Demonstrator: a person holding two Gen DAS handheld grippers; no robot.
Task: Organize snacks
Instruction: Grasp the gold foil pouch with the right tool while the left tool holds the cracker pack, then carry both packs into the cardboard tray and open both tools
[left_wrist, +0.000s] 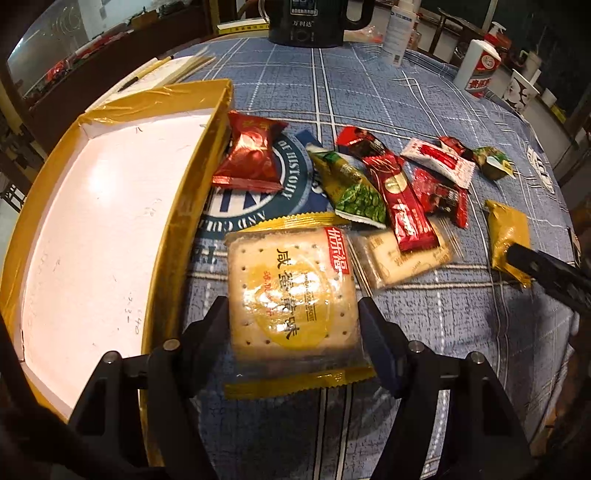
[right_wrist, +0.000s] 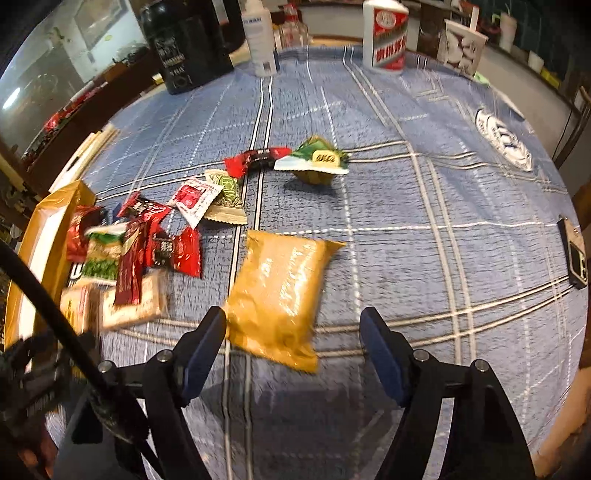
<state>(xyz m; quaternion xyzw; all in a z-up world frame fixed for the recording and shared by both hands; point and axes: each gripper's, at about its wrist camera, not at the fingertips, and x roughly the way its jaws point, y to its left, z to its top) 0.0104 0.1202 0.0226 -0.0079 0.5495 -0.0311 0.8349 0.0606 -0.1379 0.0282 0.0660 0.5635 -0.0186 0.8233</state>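
Note:
My left gripper (left_wrist: 293, 317) is shut on a clear-and-yellow cracker packet (left_wrist: 291, 291) and holds it above the blue checked cloth, just right of the gold-rimmed white box (left_wrist: 92, 229). My right gripper (right_wrist: 293, 325) is open, its fingers on either side of a gold snack pouch (right_wrist: 280, 291) lying on the cloth; the left pad is close to the pouch's edge. That pouch also shows in the left wrist view (left_wrist: 508, 236). A pile of red, green and white snack packets (left_wrist: 391, 184) lies right of the box.
A black kettle (left_wrist: 310, 22), a white bottle (left_wrist: 399, 33), a white-and-red bottle (right_wrist: 386, 33) and a patterned cup (right_wrist: 461, 46) stand at the back. A phone (right_wrist: 576, 254) lies at the right edge. A green packet (right_wrist: 317, 162) lies mid-table.

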